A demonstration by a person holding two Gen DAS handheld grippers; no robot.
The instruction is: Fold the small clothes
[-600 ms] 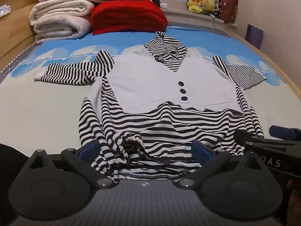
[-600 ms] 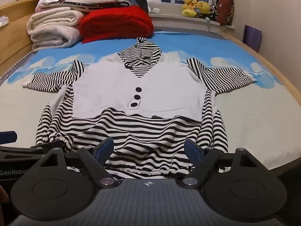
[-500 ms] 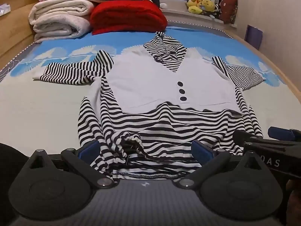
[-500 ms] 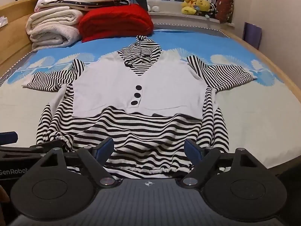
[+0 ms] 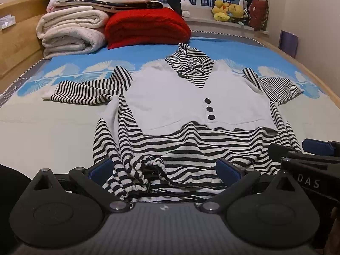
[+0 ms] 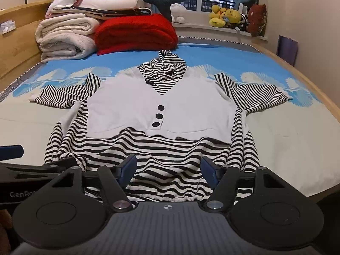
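A small hooded top point(image 5: 170, 97), black-and-white striped with a white vest front and three black buttons, lies spread face up on the bed, also seen as the top point(image 6: 161, 106) in the right wrist view. My left gripper point(image 5: 163, 167) is wide open over the bunched left part of the hem, blue pads apart from the cloth. My right gripper point(image 6: 167, 170) is open but narrower, its pads on either side of the hem's middle-right without pressing it. Each view catches the other gripper at its edge: the right gripper point(image 5: 297, 155) and the left gripper point(image 6: 42, 165).
Folded white quilts point(image 5: 70, 31) and a red blanket point(image 5: 146, 27) are stacked at the bed's far end. Plush toys point(image 6: 227, 17) sit on the window ledge. A wooden bed frame point(image 5: 17, 38) runs along the left, and a wall rises on the right.
Both grippers have pulled back slightly toward the near edge of the bed. The right gripper's jaws have narrowed around the hem. The top has not moved.
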